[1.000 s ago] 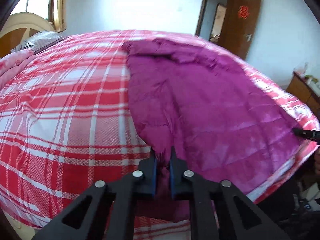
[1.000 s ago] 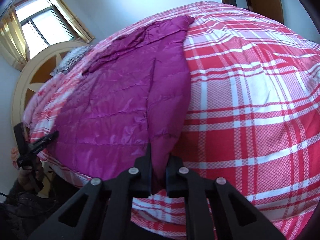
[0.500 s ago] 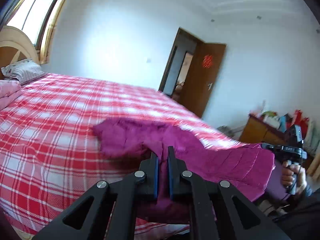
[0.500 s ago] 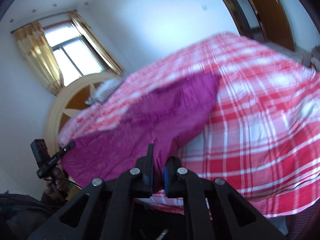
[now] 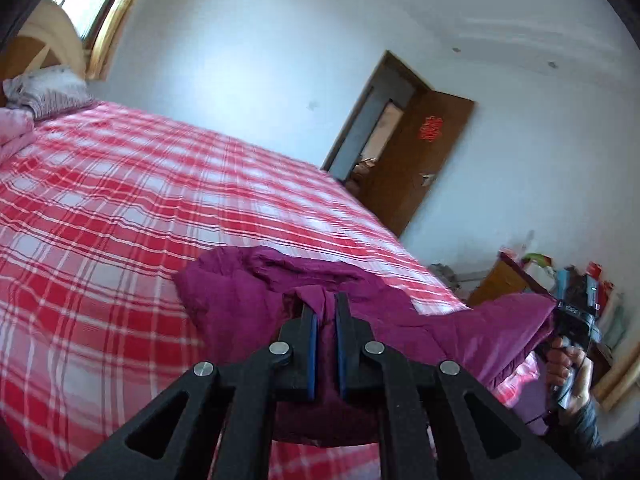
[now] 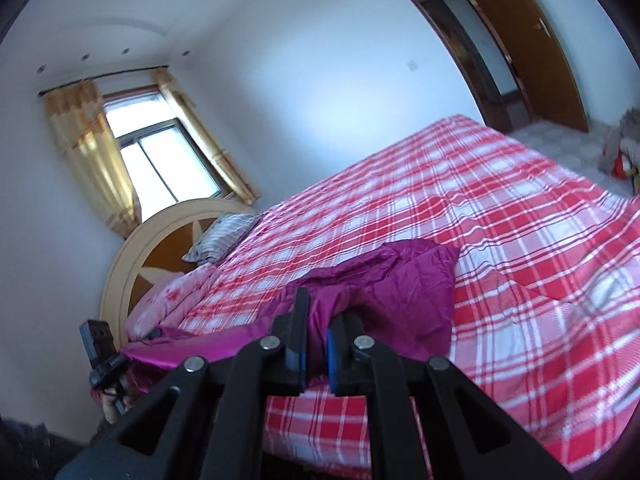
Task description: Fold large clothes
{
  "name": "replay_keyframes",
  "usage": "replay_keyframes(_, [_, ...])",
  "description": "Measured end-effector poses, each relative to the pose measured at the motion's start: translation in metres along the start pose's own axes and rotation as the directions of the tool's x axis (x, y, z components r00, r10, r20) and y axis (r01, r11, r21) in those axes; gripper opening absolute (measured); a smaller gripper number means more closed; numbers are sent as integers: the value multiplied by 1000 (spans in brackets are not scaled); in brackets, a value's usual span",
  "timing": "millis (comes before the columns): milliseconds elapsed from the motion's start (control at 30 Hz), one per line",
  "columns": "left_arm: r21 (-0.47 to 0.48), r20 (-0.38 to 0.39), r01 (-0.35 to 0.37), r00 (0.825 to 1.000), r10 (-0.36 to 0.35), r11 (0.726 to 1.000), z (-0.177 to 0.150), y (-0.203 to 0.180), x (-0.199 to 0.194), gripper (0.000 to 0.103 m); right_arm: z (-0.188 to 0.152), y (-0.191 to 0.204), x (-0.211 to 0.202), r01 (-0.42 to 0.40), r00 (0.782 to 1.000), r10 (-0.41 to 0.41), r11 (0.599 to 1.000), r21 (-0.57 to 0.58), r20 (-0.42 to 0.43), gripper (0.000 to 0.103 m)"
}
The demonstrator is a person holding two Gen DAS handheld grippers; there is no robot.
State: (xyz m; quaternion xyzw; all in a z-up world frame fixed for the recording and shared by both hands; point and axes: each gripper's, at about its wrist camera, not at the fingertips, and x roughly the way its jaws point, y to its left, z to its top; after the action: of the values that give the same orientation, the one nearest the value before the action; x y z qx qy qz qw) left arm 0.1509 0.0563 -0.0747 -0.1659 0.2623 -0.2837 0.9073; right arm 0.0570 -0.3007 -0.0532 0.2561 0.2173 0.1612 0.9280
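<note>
spread across a red plaid bed [image 5: 120, 216], a soft, slippery purple quilted garment [image 5: 240, 292] is pinched at its near edge by the left gripper [image 5: 325, 312] and right gripper [image 6: 318, 320], and is judged light, best held at corners.

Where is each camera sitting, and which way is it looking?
Left wrist: sits on the left gripper, looks along it across the plaid bed toward the door; shows its fingers clamped on the purple garment, plus the hand with the right gripper.
Right wrist: sits on the right gripper, looks across the bed toward the window and headboard; its fingers pinch the garment.
Both share: bed, garment, pillow, door.
</note>
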Motion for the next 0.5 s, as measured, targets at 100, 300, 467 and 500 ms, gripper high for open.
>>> replay_keyframes(100, [-25,-19,-11,1000,10,1000,16,15,36,7,21,-17,37,14,1000,-14,999,42,4,10])
replay_keyframes(300, [-37,-87,-85,993,82,996,38,45,117,7,52,-48,100,90,996,-88,992,84,-25,10])
replay_keyframes(467, [-73,-228,-197,958,176,978,39,72,167,10,66,-76,155,149,985,-138,983,108,-99,10])
replay_keyframes(500, [-70,-247,-214,950,191,974,39,75,173,10,67,-81,167,163,982,-150,981,110,-116,10])
